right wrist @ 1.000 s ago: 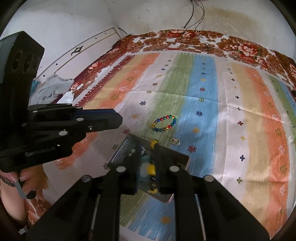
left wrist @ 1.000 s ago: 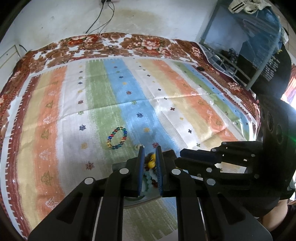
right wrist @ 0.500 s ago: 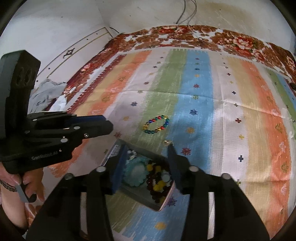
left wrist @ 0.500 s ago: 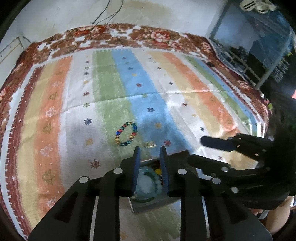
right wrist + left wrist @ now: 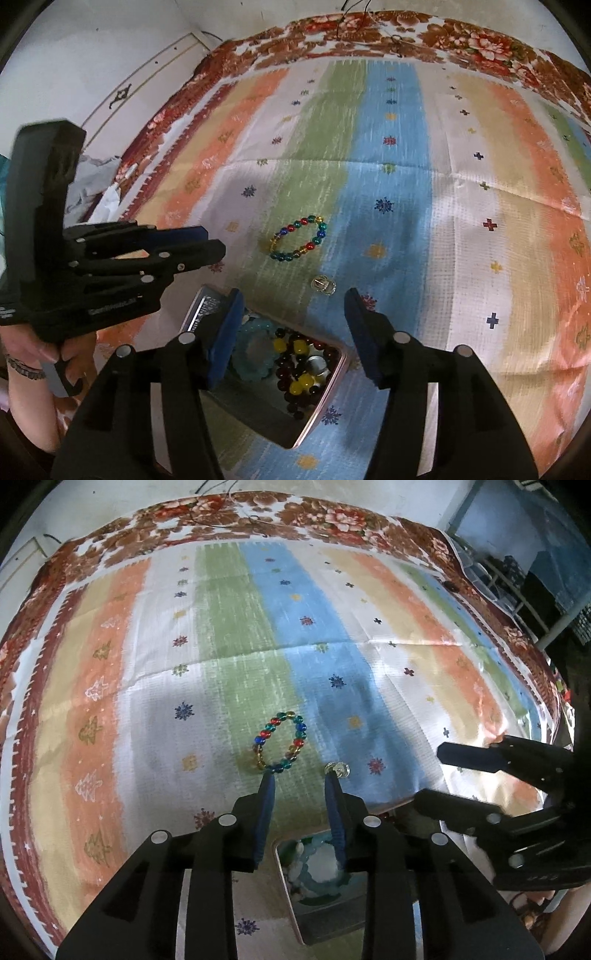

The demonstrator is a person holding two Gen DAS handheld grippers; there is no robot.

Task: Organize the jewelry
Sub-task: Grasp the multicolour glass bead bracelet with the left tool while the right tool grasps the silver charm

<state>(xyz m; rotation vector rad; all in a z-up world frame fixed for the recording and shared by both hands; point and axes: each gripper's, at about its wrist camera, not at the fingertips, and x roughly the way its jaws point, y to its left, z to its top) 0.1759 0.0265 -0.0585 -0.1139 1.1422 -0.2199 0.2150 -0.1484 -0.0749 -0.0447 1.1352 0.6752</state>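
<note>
A multicoloured bead bracelet (image 5: 279, 743) lies on the striped cloth; it also shows in the right wrist view (image 5: 300, 238). A small clear ring (image 5: 341, 768) lies to its right, and shows in the right wrist view (image 5: 324, 284). A metal tin (image 5: 317, 406) holds a turquoise bracelet (image 5: 254, 349) and dark red and yellow beads (image 5: 299, 363). My left gripper (image 5: 300, 781) is open and empty, tips just short of the bracelet and ring, above the tin (image 5: 286, 871). My right gripper (image 5: 293, 299) is wide open and empty above the tin.
The striped cloth (image 5: 229, 635) with a floral border covers the whole surface. A wall runs along the far edge (image 5: 129, 48). Crumpled cloth and paper (image 5: 99, 184) lie off the left edge. A dark shelf frame (image 5: 524, 576) stands at the far right.
Both grippers have opened; the right let a yellow-beaded string drop into the tin. Both have lifted and drawn back from the tin, and the left has swung toward the bracelet and ring.
</note>
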